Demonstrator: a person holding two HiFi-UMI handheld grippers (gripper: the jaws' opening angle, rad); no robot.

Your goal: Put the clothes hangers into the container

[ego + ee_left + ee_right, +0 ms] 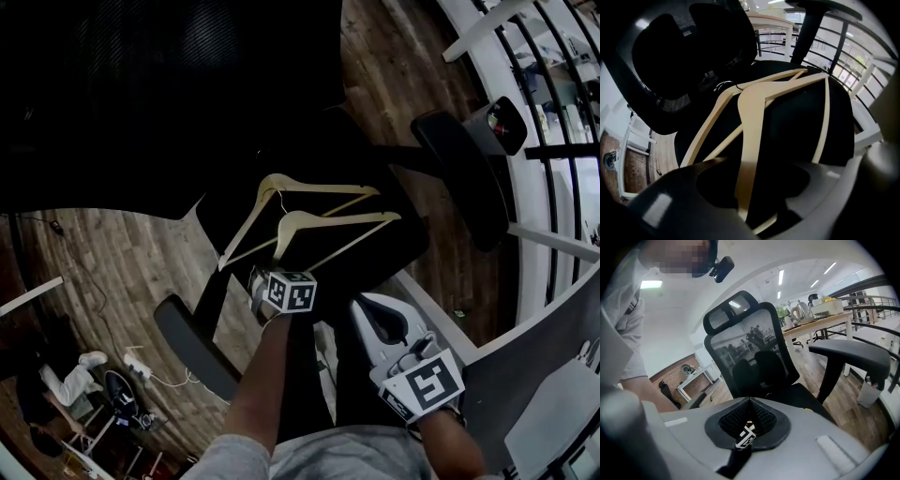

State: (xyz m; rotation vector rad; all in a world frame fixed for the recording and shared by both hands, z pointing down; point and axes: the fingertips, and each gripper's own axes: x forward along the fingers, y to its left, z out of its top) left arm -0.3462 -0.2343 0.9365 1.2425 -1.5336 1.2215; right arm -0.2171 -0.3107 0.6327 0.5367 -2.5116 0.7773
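Two tongs are held over a black chair. At left, a bare forearm [267, 380] reaches forward and the left tongs [258, 279] point steeply down at the seat's near side. They are clamped on one arm of the near hanger [342, 217], close to its end. In the left gripper view that arm runs straight up between the jaws. The right tongs [366, 309] sit closer to the body and tilt gently downward. Their jaws are pressed together with nothing between them.

Wood-plank floor [112, 253] spreads to the left, with a low armrest [192, 347] over it. The seat [375, 258] fills the middle and carries both hangers. The far hanger [323, 187] lies just beside the near one, towards the backrest [670, 61]. A second armrest [459, 169] stands to the right, and past it runs a barred railing [553, 141].

Both hangers are pale, smooth wood, each a shallow triangle with a thin crossbar. The far one has a thin wire hook. The backrest is open black mesh and the seat is dark and matte. Both tongs are grey plastic, and each bears a cube with black-and-white markers.
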